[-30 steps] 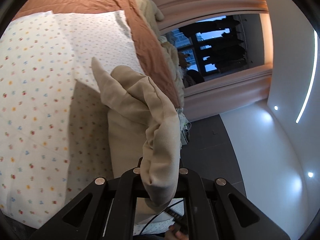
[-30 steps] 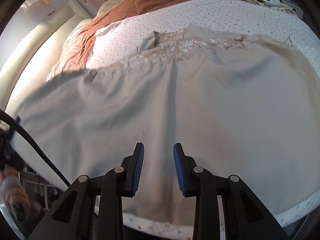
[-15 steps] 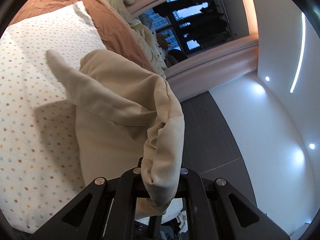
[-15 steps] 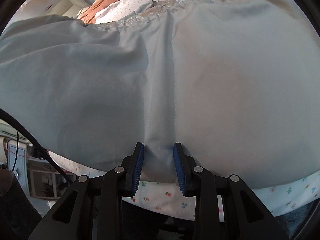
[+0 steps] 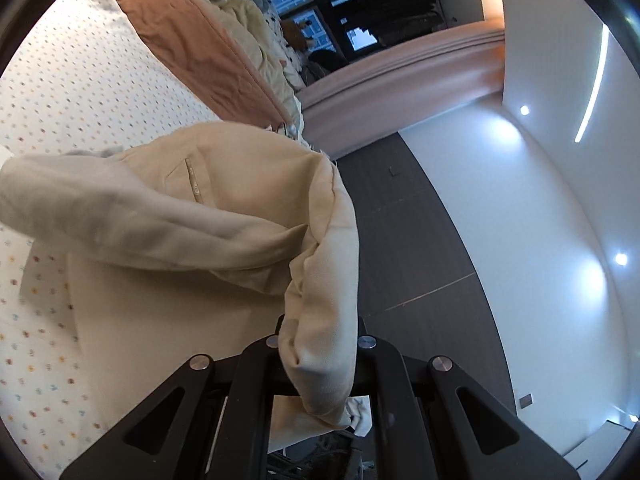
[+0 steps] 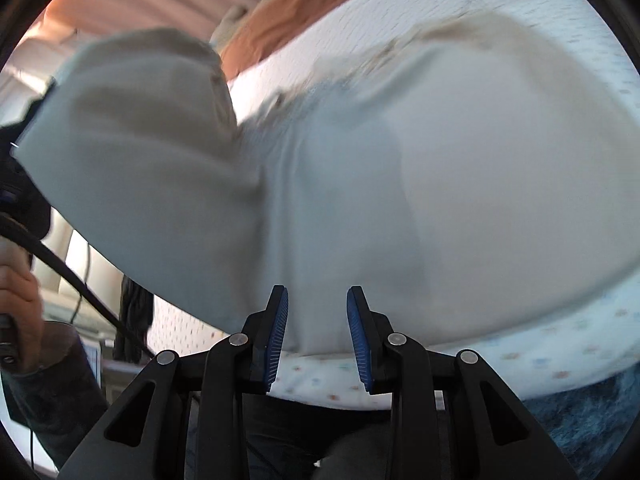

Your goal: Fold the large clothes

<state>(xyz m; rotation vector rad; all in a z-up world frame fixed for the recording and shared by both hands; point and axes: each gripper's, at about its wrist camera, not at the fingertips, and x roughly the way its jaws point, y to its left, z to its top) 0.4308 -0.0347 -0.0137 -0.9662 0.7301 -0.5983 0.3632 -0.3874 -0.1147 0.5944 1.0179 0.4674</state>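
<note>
A large beige garment [image 6: 400, 184] lies spread on the bed with the dotted white sheet [image 6: 560, 356]. My left gripper [image 5: 320, 360] is shut on a bunched corner of the beige garment [image 5: 208, 216] and holds it lifted above the sheet [image 5: 80, 80]; the fabric hides the fingertips. The lifted part shows at upper left in the right wrist view [image 6: 132, 140]. My right gripper [image 6: 316, 332] is open, its blue pads [image 6: 358, 332] on either side of the garment's near hem; the hem runs between the jaws.
A brown blanket [image 5: 200, 48] and cream bedding [image 5: 256, 28] lie along the bed's far side. Dark floor [image 5: 420, 260] and a white wall are to the right. A black cable [image 6: 80, 292] and the person's hand [image 6: 16, 312] are at left. A blue rug [image 6: 592, 408] lies below the bed edge.
My left gripper has lifted the garment corner higher and carried it over the rest. My right gripper stays open at the near hem as the view swings.
</note>
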